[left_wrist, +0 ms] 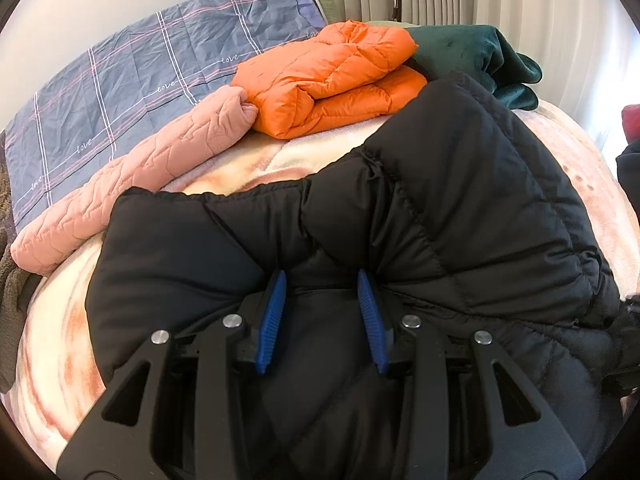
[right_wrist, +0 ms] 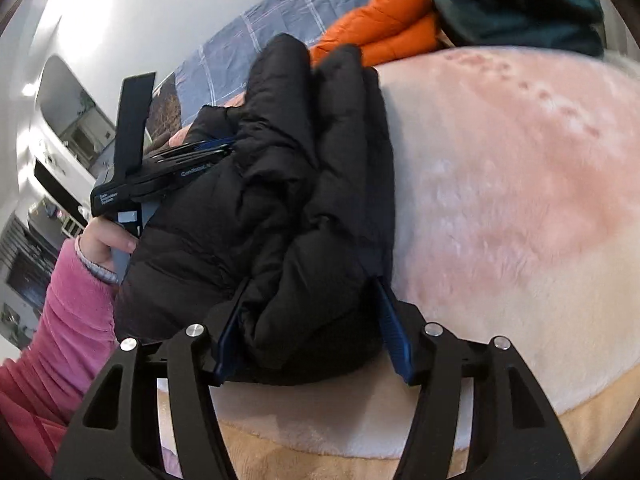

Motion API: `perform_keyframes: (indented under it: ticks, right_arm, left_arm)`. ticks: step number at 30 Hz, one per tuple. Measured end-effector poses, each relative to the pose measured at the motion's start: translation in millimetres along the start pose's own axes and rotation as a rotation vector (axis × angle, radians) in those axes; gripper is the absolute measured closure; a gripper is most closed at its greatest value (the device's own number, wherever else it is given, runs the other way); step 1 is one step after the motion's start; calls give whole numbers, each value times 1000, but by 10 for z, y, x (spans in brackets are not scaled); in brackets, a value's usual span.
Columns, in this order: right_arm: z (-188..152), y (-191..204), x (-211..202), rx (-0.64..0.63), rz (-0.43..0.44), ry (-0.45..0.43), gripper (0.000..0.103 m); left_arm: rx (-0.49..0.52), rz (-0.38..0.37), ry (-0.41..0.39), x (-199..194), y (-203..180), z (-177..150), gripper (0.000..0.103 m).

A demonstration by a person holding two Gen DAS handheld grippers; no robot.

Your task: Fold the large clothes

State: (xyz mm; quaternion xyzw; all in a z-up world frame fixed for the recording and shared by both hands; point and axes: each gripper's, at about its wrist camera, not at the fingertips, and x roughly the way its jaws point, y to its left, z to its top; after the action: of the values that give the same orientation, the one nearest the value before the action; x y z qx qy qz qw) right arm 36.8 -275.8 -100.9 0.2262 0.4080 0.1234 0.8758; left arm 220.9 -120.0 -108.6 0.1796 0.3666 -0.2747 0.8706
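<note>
Tool on black jacket, orange jacket beyond

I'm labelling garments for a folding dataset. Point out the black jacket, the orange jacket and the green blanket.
black jacket (left_wrist: 460, 208), left wrist view, quilted upper panel
orange jacket (left_wrist: 332, 76), left wrist view, top folded layer
green blanket (right_wrist: 516, 4), right wrist view, middle of the bundle

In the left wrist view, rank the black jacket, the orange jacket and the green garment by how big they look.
1. black jacket, though nearest the camera
2. orange jacket
3. green garment, partly hidden
</note>
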Motion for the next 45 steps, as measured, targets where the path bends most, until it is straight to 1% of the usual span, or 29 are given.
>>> perform_keyframes:
  ticks: [5, 7, 8, 9, 11, 12, 13, 16, 19, 24, 26, 28, 30, 33, 40, 41, 42, 43, 44, 45]
  right_arm:
    - [23, -46, -207, 25, 8, -31, 42]
    - [41, -99, -291, 57, 33, -56, 33]
    - [45, -149, -311, 82, 55, -62, 31]
    - [43, -192, -307, 105, 74, -57, 30]
    - [38, -310, -215, 188, 140, -6, 28]
    - [31, -358, -125, 233, 183, 36, 27]
    - [46, -367, -94, 248, 198, 49, 25]
    - [99, -336, -37, 249, 200, 49, 21]
    - [143, -328, 27, 248, 218, 73, 21]
    - [193, -271, 179, 233, 200, 83, 21]
    - [176, -241, 173, 226, 192, 66, 29]
    - [147, -247, 167, 213, 178, 55, 47]
    - [131, -257, 170, 218, 185, 55, 53]
    - [121, -267, 144, 206, 167, 49, 55]
    - [98, -219, 185, 188, 142, 37, 55]
    - [94, -212, 192, 184, 136, 34, 55]
    - [89, -201, 199, 180, 129, 30, 55]
    - [85, -173, 217, 172, 120, 25, 55]
    - [79, -163, 220, 166, 114, 22, 55]
    - [75, -149, 226, 161, 109, 18, 55]
  left_arm:
    - [-1, 0, -1, 2, -4, 2, 65]
    - [-3, -2, -4, 0, -5, 3, 65]
    - [-3, -2, -2, 1, -4, 3, 65]
    - [-3, -2, -2, 3, -9, 5, 65]
    - [-1, 1, -1, 7, -16, 6, 65]
    - [-2, 1, -2, 7, -14, 5, 65]
    - [-2, 0, -3, 7, -11, 3, 65]
    - [-3, 1, -3, 7, -13, 4, 65]
    - [-4, 0, -4, 9, -18, 5, 65]
    - [-5, 0, -6, 11, -16, 4, 65]
    - [-5, -1, -6, 12, -14, 2, 65]
    - [-7, -1, -6, 13, -15, 3, 65]
    - [-6, -1, -8, 14, -17, 3, 65]
    - [-6, 0, -11, 14, -30, 13, 65]
    - [-17, -6, -19, 10, -43, 34, 65]
    - [-32, -5, -26, -8, -45, 51, 64]
    - [-51, -4, -33, -45, -27, 67, 60]
    - [-95, -20, -45, -119, 14, 85, 56]
    - [-136, -42, -59, -195, 64, 88, 42]
    - [-205, -83, -91, -325, 145, 87, 27]
